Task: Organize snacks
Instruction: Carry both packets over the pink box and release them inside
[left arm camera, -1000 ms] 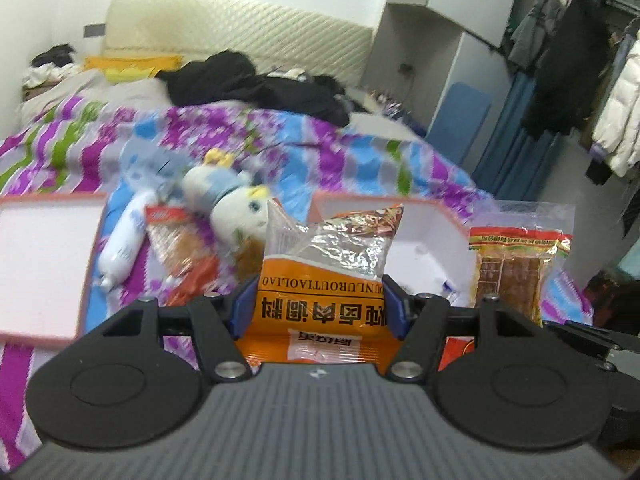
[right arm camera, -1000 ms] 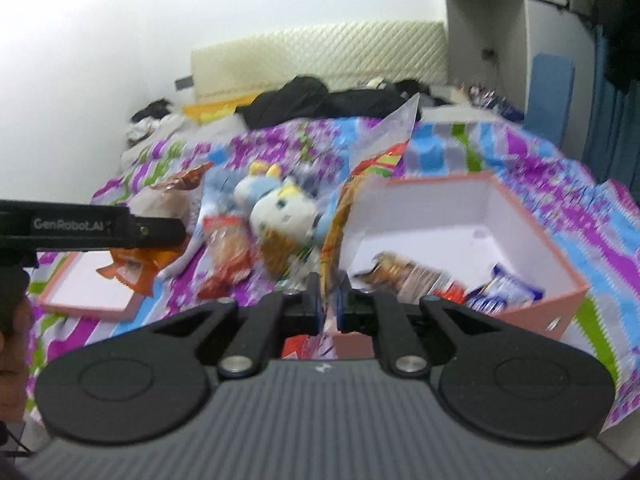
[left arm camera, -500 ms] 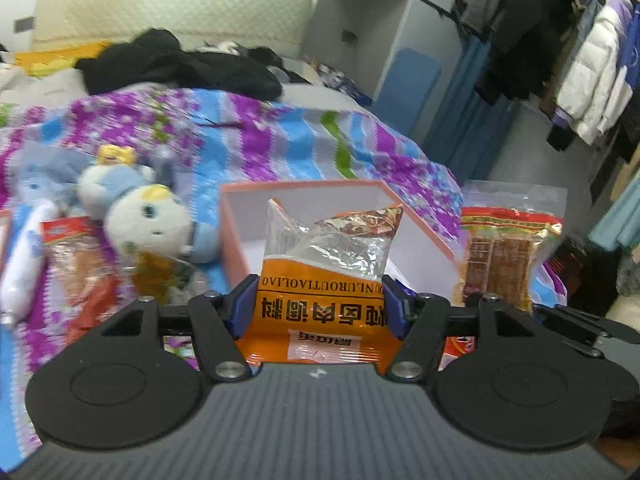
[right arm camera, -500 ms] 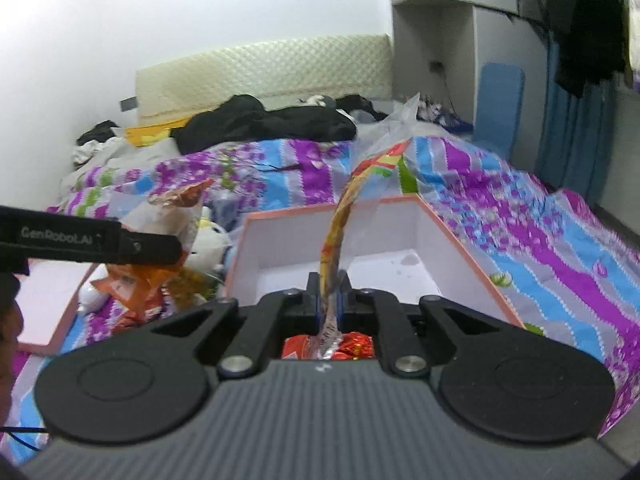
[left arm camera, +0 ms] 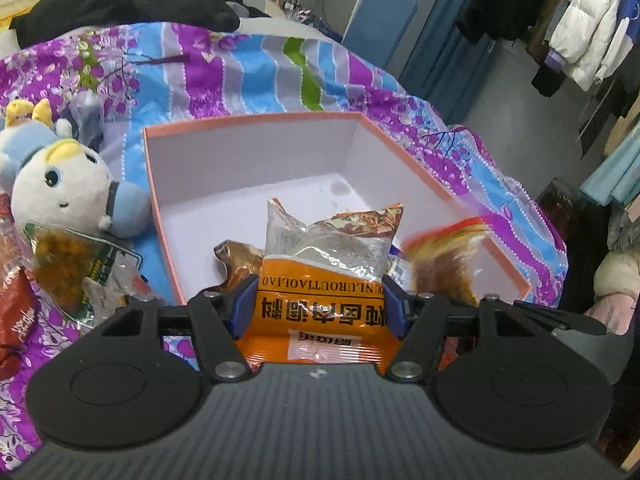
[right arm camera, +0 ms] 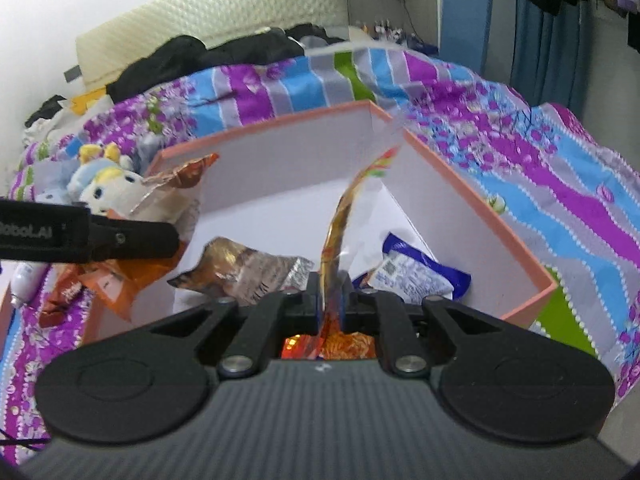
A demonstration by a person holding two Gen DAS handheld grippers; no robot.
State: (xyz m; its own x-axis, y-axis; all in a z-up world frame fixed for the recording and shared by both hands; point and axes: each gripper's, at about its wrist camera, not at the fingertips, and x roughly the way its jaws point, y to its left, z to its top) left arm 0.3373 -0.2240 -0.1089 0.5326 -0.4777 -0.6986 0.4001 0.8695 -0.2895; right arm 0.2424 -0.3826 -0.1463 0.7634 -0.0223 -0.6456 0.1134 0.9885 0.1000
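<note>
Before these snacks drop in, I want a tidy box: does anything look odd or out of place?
Mostly fine. The box has a dark stain on its white floor, and a plush toy sits among loose snack packets on the bed beside it.

This is a bedroom in a home. A bed (left arm camera: pixel 248 60) with a purple, blue and grey floral cover fills the space, backed by a cream quilted headboard (right arm camera: pixel 208 12), with dark clothes (left arm camera: pixel 120 4) heaped on it. Coats and jackets (left arm camera: pixel 580 24) hang on a rail alongside, and a plush toy (left arm camera: pixel 60 196) lies on the cover.
</note>
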